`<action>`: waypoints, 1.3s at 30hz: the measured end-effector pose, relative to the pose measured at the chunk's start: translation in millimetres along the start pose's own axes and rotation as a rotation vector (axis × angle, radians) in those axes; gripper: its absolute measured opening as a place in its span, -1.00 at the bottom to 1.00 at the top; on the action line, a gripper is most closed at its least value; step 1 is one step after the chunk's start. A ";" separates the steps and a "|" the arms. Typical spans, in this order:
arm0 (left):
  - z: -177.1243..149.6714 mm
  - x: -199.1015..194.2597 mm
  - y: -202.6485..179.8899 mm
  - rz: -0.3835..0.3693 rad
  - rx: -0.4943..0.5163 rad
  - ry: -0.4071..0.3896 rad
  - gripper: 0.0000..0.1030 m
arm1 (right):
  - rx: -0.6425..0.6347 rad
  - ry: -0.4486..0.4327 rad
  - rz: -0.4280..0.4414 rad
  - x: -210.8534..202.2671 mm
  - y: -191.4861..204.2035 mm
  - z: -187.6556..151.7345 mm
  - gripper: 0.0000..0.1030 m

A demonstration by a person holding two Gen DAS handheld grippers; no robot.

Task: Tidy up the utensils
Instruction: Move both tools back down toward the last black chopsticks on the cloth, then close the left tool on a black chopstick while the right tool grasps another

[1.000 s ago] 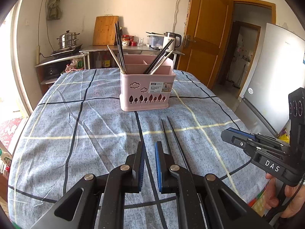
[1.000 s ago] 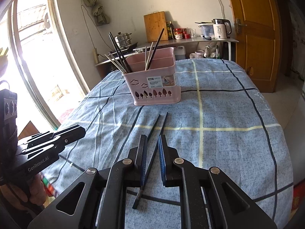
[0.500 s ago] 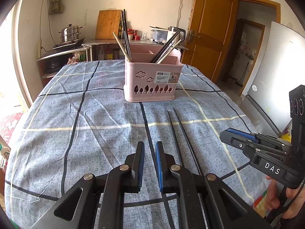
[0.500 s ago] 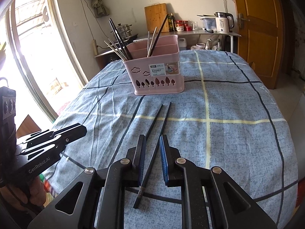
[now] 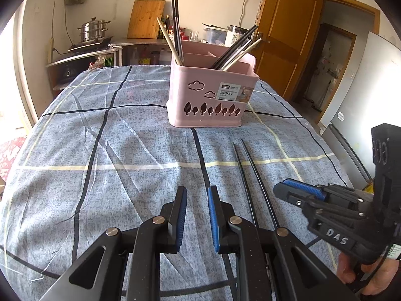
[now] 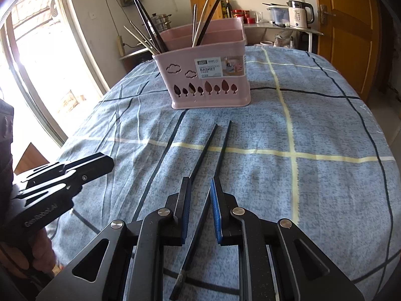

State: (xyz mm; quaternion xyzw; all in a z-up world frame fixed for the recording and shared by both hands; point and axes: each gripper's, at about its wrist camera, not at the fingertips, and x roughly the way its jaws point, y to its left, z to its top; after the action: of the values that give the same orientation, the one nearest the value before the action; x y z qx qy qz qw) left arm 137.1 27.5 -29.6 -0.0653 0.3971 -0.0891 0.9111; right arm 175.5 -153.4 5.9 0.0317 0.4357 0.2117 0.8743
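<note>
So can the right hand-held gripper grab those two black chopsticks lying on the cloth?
Probably yes. The right hand-held gripper is open, right above the black chopsticks, one running between its fingers. Nothing lies in the way; the pink basket stands farther off.

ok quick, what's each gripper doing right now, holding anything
Left gripper: jaws open, holding nothing, above the tablecloth.
Right gripper: jaws open, straddling one black chopstick, not clamped on it.

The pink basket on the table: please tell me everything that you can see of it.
The pink basket looks like plastic, boxy with rounded corners, standing upright on the blue checked tablecloth. Its front has cloud and tree cut-outs and a label reading BASKET. Dividers split the inside; dark and pale chopsticks lean out of it. Neither gripper touches it.
</note>
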 end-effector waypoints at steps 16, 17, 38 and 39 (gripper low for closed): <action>14.9 42.4 -21.9 -0.076 0.012 0.073 -0.68 | 0.017 0.072 -0.053 25.0 -26.5 -4.4 -0.84; 15.6 46.2 -25.0 -0.085 0.015 0.076 -0.68 | 0.023 0.074 -0.049 22.7 -30.6 -5.8 -0.84; 13.4 86.1 -53.5 -0.008 0.082 0.125 -0.87 | 0.082 0.069 -0.079 5.4 -65.8 -12.9 -0.84; 13.3 85.1 -51.3 -0.009 0.076 0.127 -0.87 | 0.081 0.069 -0.080 5.8 -66.1 -12.0 -0.84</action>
State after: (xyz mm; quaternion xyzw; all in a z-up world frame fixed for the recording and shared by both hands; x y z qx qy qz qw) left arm 198.1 -40.1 -71.5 -0.0269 0.4500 -0.1123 0.8855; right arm 191.9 -212.7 -21.8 0.0424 0.4748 0.1596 0.8645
